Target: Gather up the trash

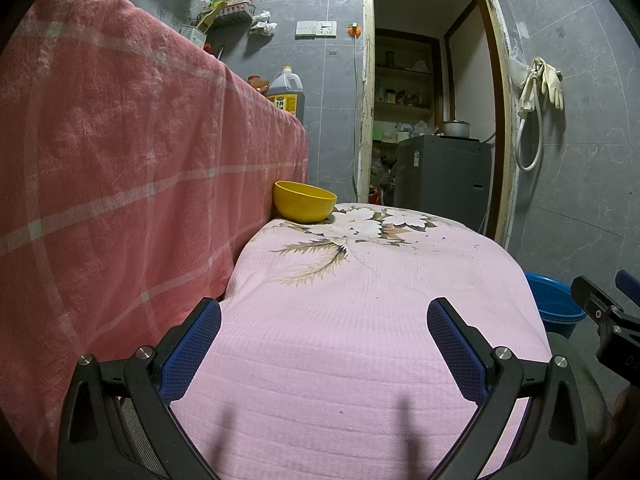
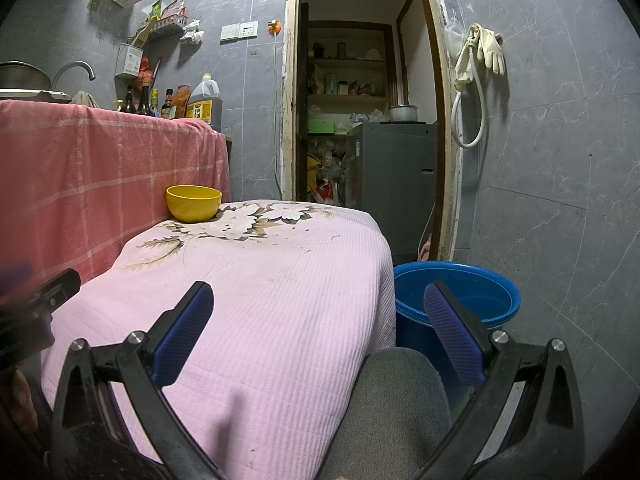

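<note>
Above pink-covered table (image 1: 360, 340), left gripper (image 1: 324, 344) and right gripper (image 2: 320, 328) held spread wide, nothing grasped. No trash discernible on cloth; yellow bowl (image 2: 193, 202) at far corner, blue bucket (image 2: 480, 280) beside table, likely positioned as receptacle.

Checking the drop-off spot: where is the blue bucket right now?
In the right wrist view, the blue bucket stands on the floor, right of the pink-covered table, below the doorway.

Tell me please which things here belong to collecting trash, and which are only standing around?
For the job:
blue bucket, on the floor beside the table
left gripper, open
right gripper, open

Standing around:
yellow bowl on the pink cloth
oil jug
rubber gloves
</note>
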